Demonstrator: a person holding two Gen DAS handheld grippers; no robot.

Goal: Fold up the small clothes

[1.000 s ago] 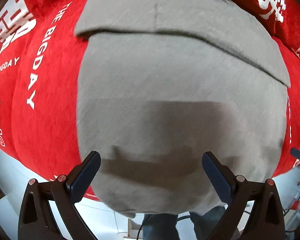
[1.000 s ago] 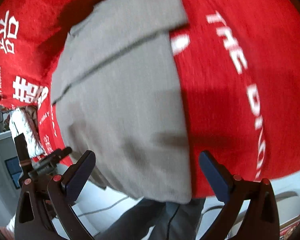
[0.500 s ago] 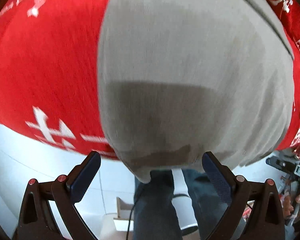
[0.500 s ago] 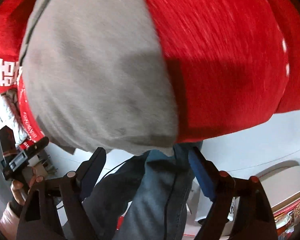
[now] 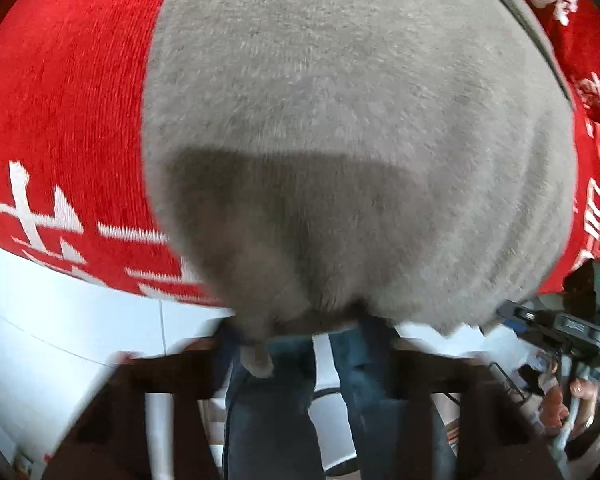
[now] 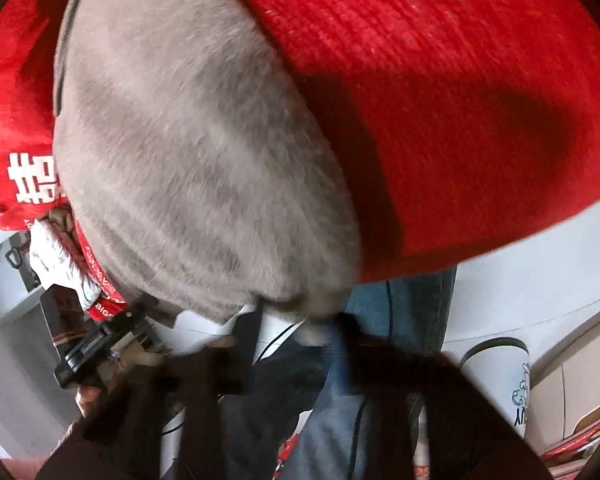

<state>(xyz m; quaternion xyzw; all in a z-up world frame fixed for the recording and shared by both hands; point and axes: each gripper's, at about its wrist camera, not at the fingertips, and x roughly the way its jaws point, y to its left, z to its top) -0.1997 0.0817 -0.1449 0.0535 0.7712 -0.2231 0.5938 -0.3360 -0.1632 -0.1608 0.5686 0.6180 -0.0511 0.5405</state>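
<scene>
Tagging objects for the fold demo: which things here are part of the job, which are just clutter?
Job:
grey garment, lying on the red cloth
left gripper, blurred, at its near hem
right gripper, blurred, at its near corner
red cloth, the work surface

Clutter:
white cup
person's jeans

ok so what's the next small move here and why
Probably close the left tool and right tool firmly on the near hem of the grey garment before lifting. That hem hangs past the edge of the red cloth and sits inside each blurred tool, but a firm grip isn't evident in either view.
</scene>
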